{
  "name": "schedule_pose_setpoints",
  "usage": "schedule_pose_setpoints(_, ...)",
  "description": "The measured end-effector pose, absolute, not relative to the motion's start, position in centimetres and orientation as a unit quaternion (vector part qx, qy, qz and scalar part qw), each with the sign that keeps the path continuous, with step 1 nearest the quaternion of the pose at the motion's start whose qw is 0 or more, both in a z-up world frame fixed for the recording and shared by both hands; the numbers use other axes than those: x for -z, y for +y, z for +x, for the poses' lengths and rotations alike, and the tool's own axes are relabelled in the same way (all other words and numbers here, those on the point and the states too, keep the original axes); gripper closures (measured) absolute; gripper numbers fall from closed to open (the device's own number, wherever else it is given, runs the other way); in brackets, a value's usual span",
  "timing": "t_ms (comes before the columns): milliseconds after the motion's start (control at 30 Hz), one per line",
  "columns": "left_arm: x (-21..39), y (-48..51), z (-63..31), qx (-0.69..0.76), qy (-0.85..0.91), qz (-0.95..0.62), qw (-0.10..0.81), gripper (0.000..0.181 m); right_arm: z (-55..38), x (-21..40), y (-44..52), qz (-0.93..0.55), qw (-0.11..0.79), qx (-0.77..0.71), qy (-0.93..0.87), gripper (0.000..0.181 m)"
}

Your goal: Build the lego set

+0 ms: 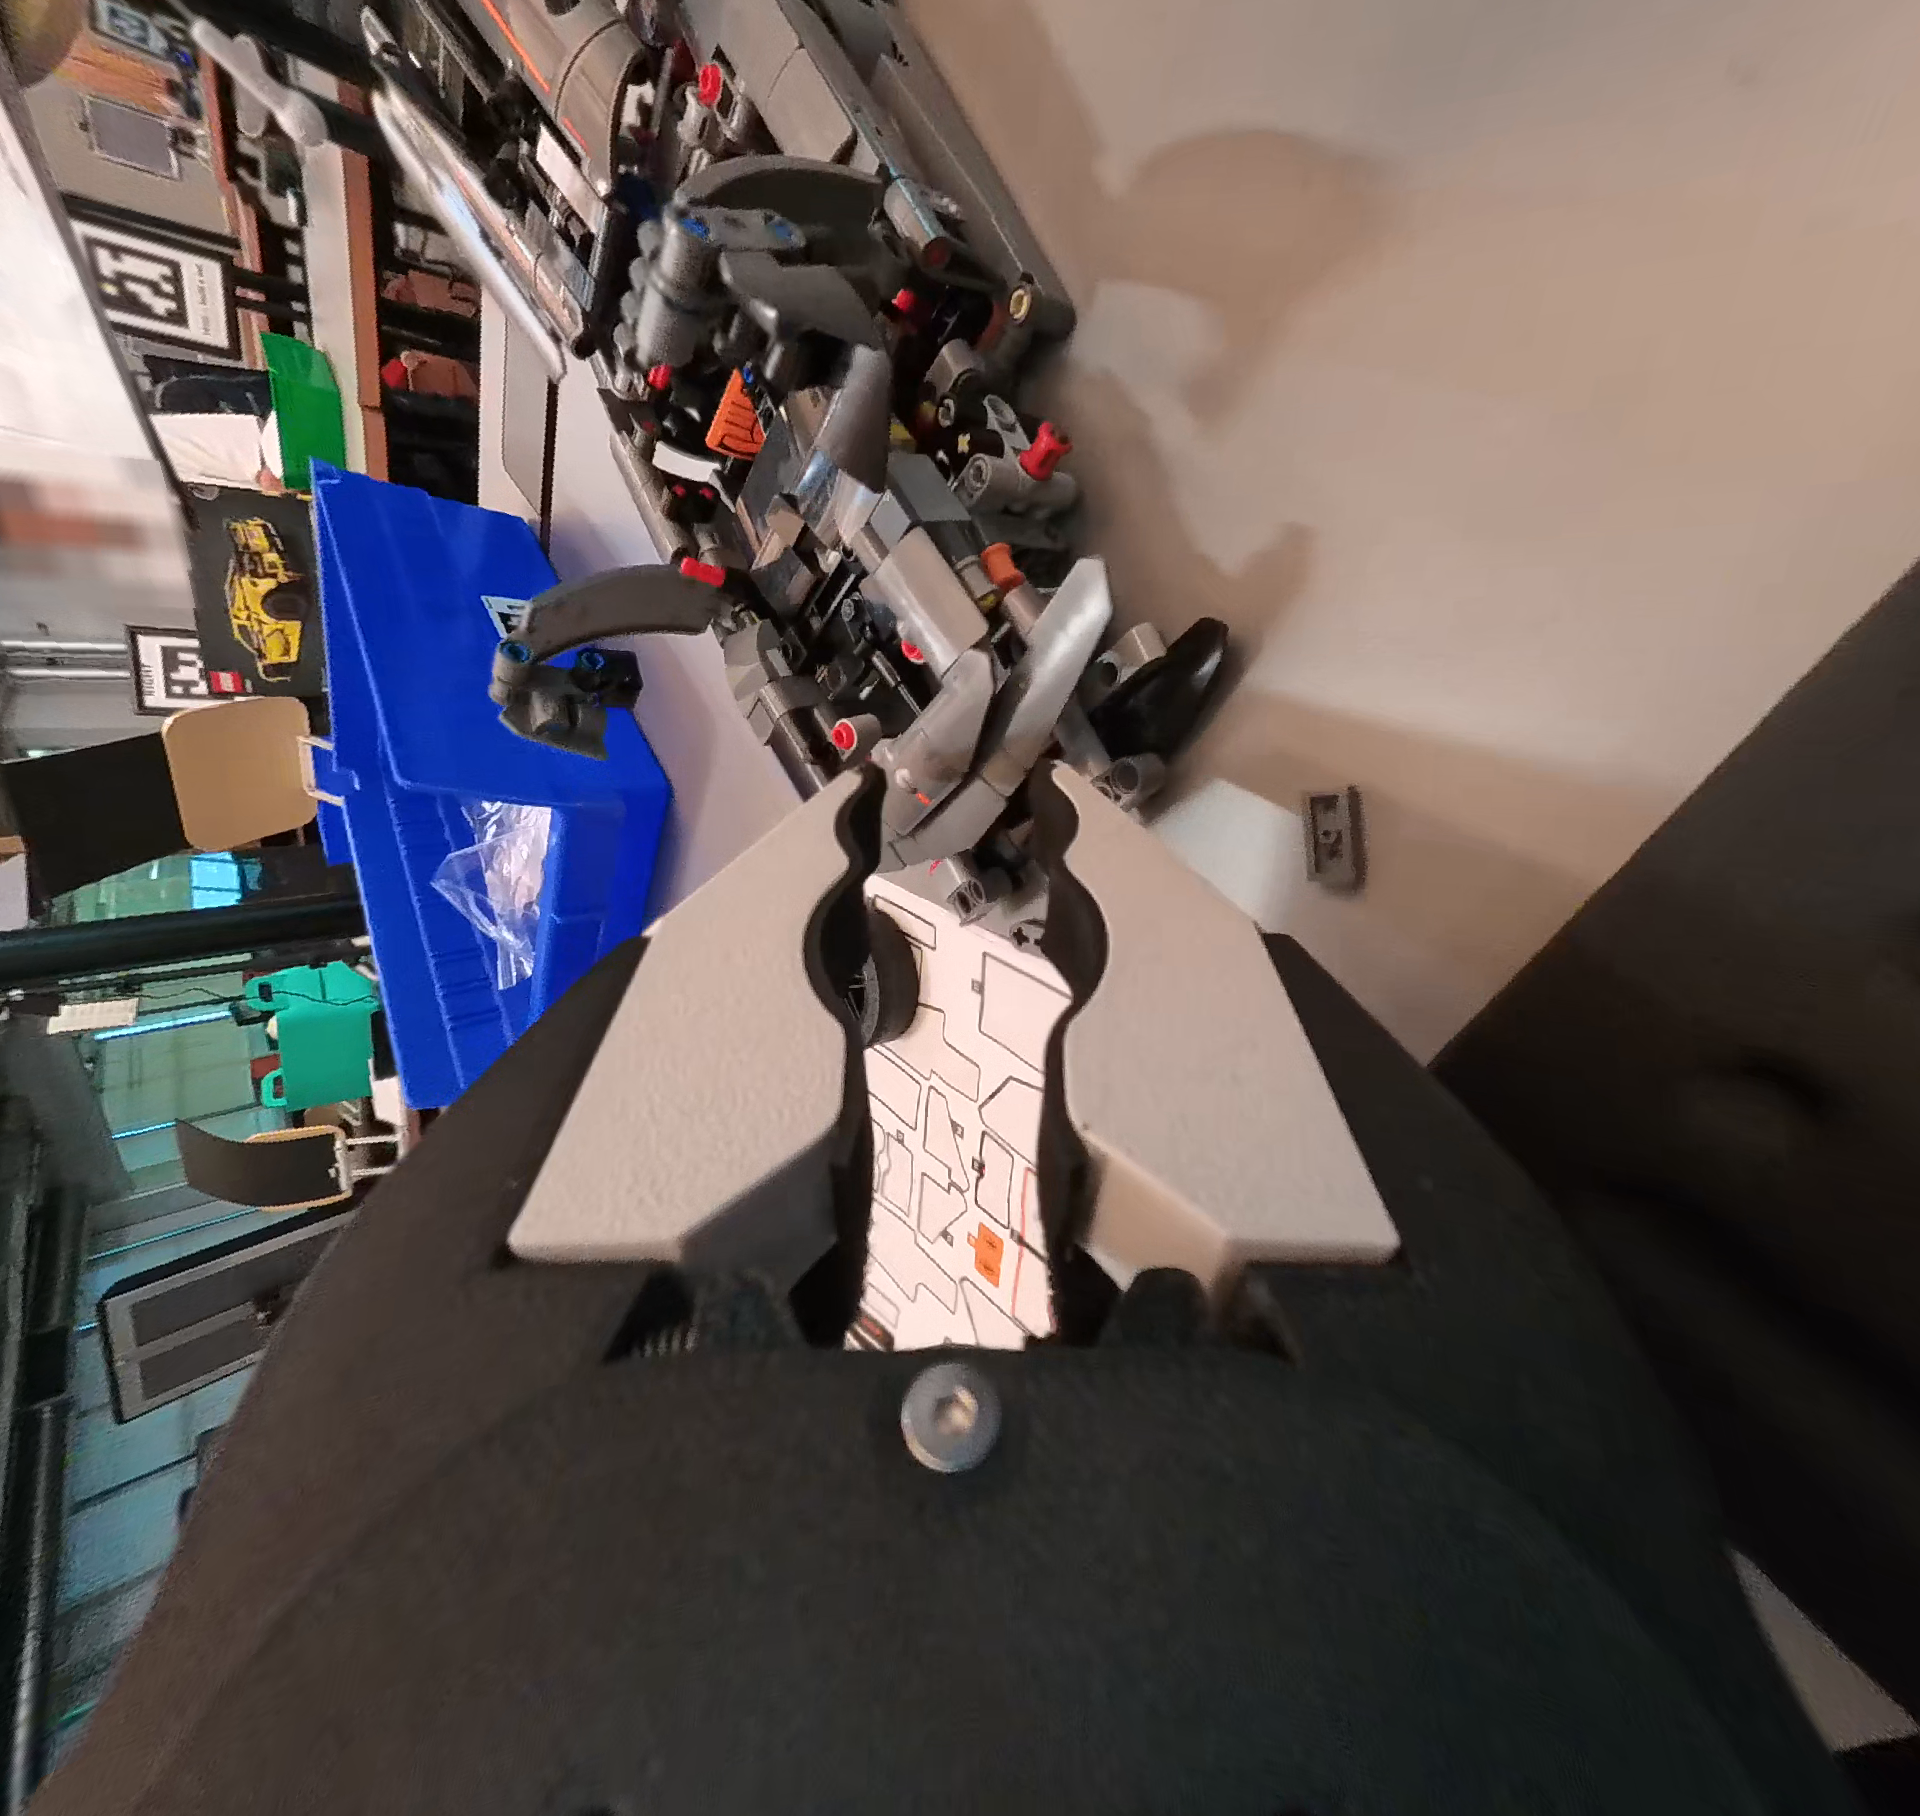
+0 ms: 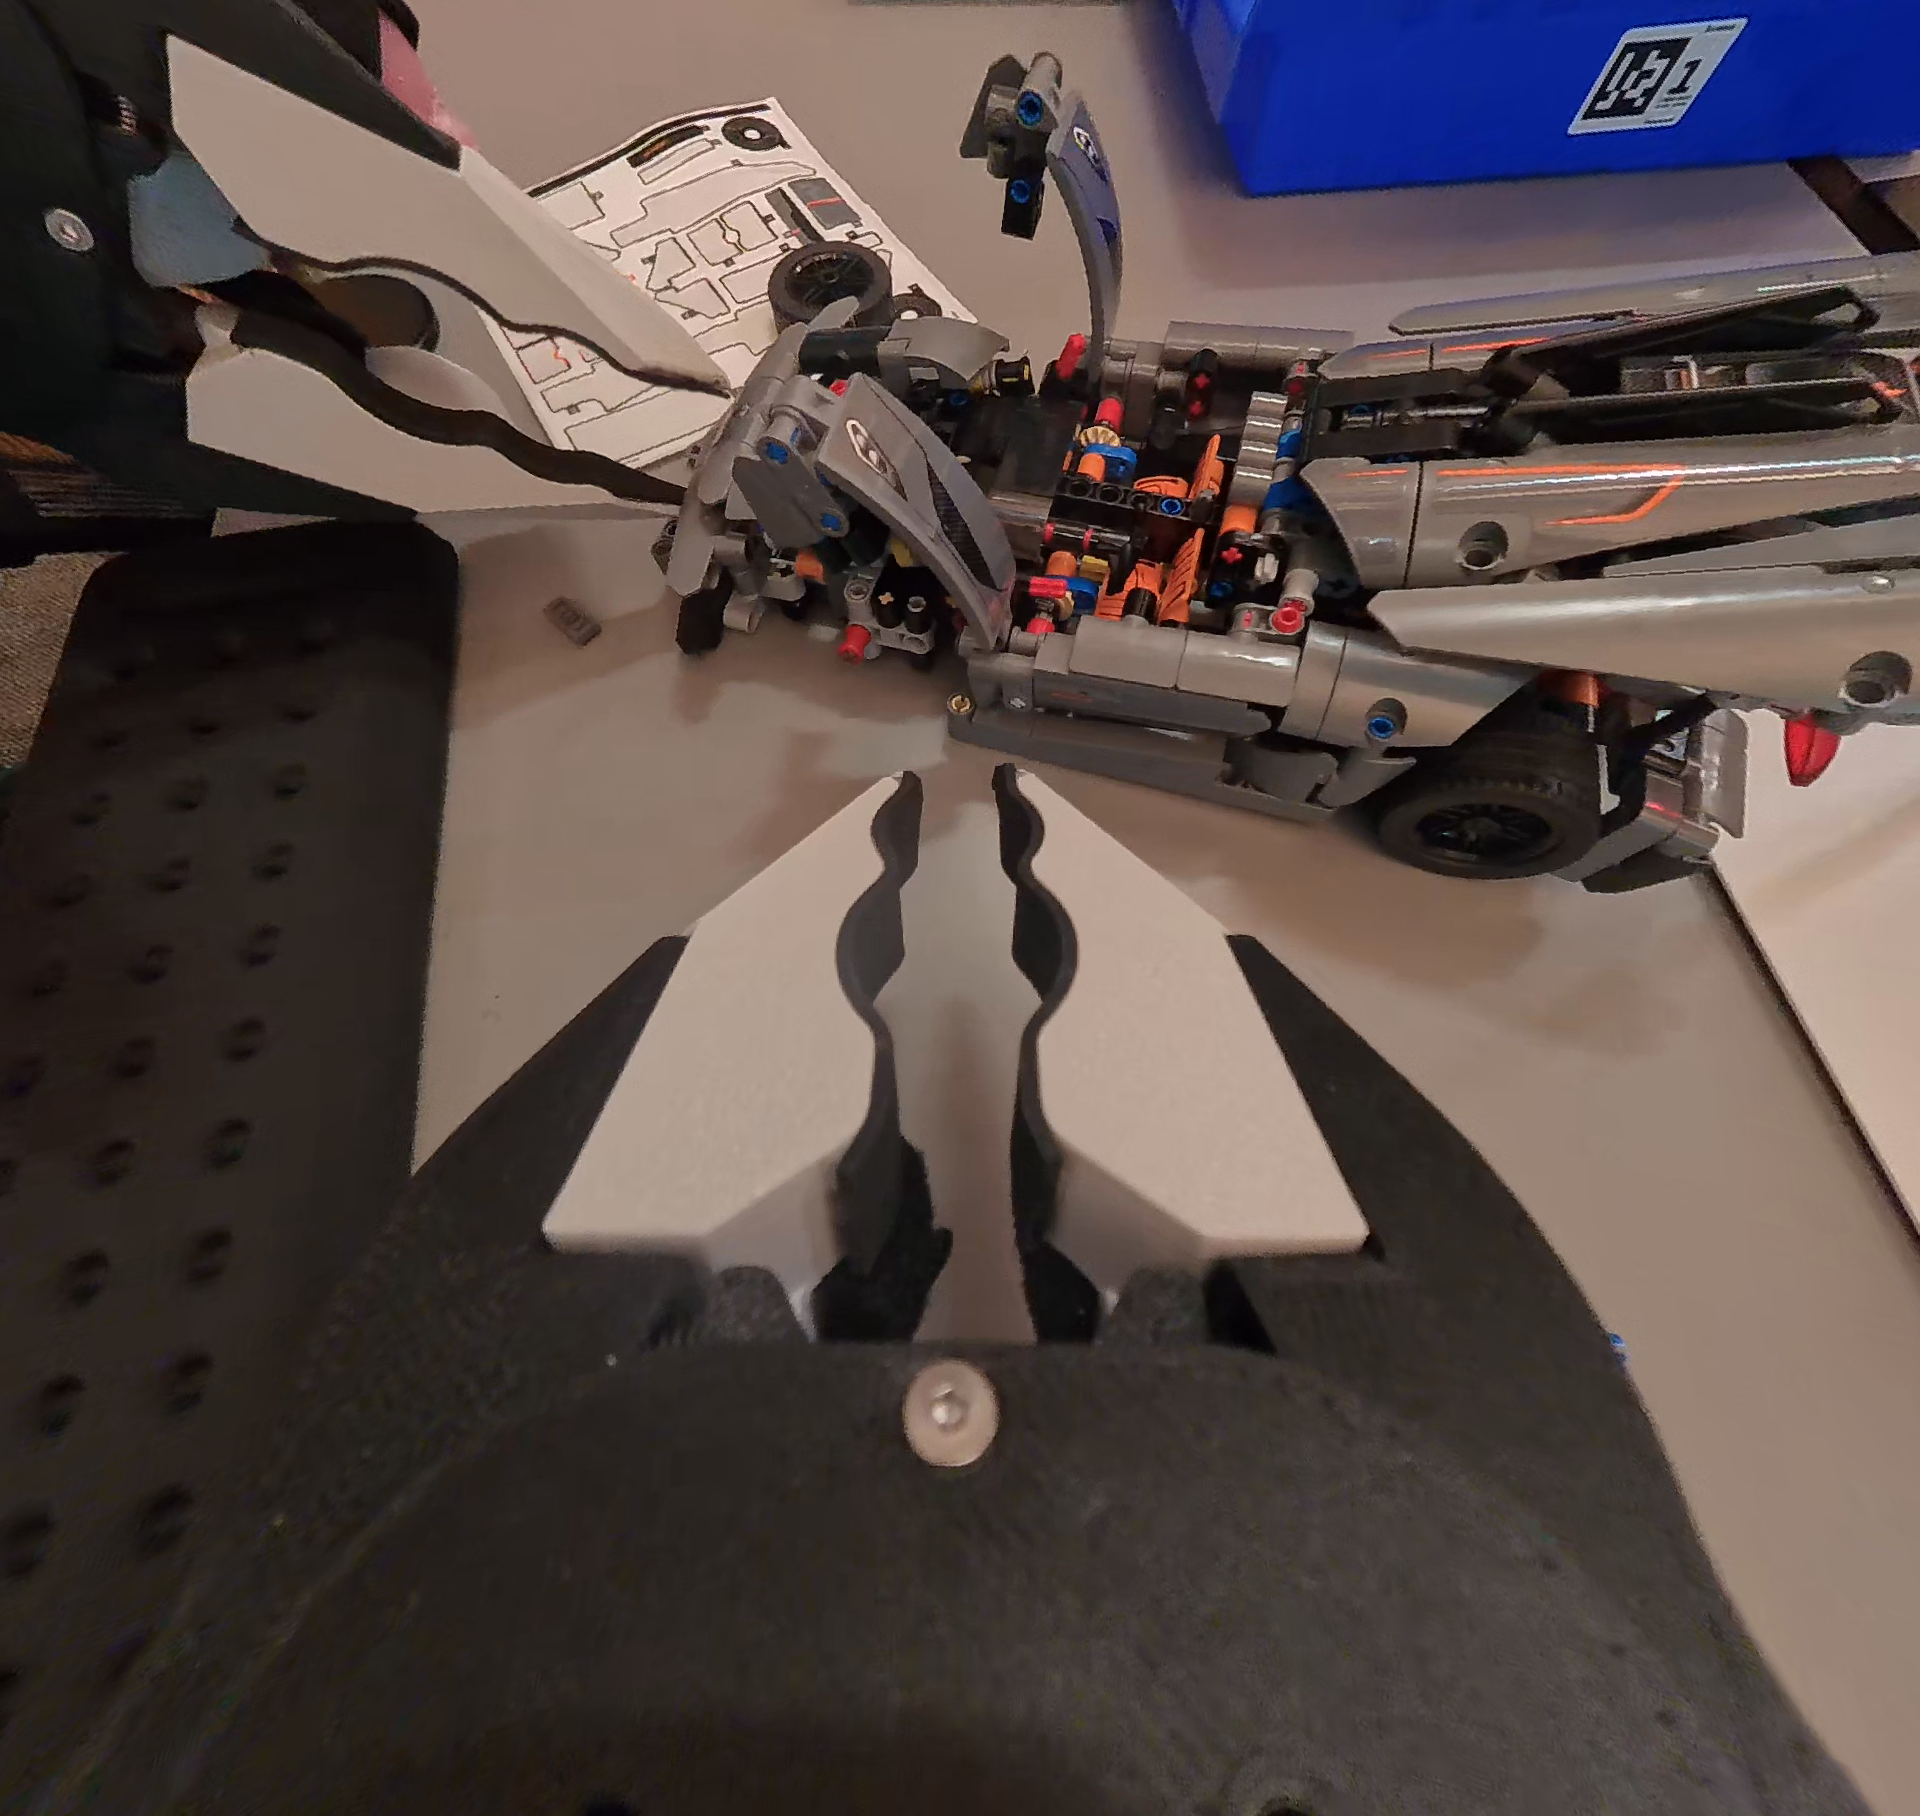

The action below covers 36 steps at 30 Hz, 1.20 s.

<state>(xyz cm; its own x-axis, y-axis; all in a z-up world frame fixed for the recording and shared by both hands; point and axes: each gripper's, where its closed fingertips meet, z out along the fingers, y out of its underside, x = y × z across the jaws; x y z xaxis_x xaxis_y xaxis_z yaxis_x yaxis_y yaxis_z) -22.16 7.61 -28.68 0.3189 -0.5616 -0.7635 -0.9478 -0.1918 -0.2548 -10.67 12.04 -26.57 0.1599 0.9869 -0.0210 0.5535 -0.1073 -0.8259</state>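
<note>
The biggest thing ahead of my right gripper (image 2: 956,777) is the long grey brick-built sports car with orange trim (image 2: 1455,561), lying on the pale grey tabletop (image 2: 727,831) just beyond my fingertips and running off to their right. I judge it well along: the rear bodywork is closed in, the side sills are on, and a black rear wheel (image 2: 1491,816) is fitted. The front end, ahead and a little left of that gripper, is plainly unfinished, with red, blue and orange pins and gears showing in the open middle, and I see no wheel mounted there.

Beyond the car's nose, a loose curved grey arch panel with blue pins (image 2: 1049,156) stands on the tabletop, not yet attached, with a blue plastic bin (image 2: 1455,52) far to its right. A white printed sheet of outlined shapes (image 2: 665,249) lies to the far left, under my other gripper, with a loose black wheel (image 2: 831,283) on it. A tiny flat grey plate (image 2: 574,620) lies alone, left of the nose.

My right gripper is parted a little at the tips and holds nothing, hovering above bare tabletop. My left gripper (image 1: 961,790) has its tips at the car's front, slightly parted around the grey nose piece (image 1: 940,810); I cannot tell whether it truly pinches it.

What remains, as I judge it: front wheels, the arch panel, the nose.
</note>
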Motion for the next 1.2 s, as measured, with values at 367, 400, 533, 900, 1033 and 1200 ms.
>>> schedule_pose_setpoints(367, 25.4, 8.1, -20.4, -0.265, 0.533, -0.695, 0.404, 0.141, -10.6, 26.8, 12.0, -0.678, 0.346, -0.307, -0.572, 0.168)
schedule_pose_setpoints(400, 25.0, 8.4, -20.0, -0.279, 0.539, -0.684, 0.405, 0.139, -10.6, 26.9, 12.0, -0.678, 0.345, -0.306, -0.573, 0.168)
schedule_pose_setpoints(533, 24.8, 9.8, -18.5, -0.322, 0.566, -0.645, 0.4, 0.134, -10.5, 27.0, 12.1, -0.678, 0.343, -0.305, -0.573, 0.168)
schedule_pose_setpoints(900, 25.6, 11.9, -17.6, -0.383, 0.586, -0.599, 0.388, 0.141, -10.4, 26.9, 12.1, -0.678, 0.343, -0.306, -0.574, 0.168)
schedule_pose_setpoints(1033, 25.6, 11.6, -17.6, -0.382, 0.592, -0.594, 0.39, 0.143, -10.4, 26.8, 12.2, -0.678, 0.343, -0.307, -0.574, 0.168)
schedule_pose_setpoints(1200, 25.7, 11.1, -17.8, -0.368, 0.611, -0.6, 0.361, 0.144, -10.4, 26.9, 12.1, -0.677, 0.341, -0.306, -0.575, 0.168)
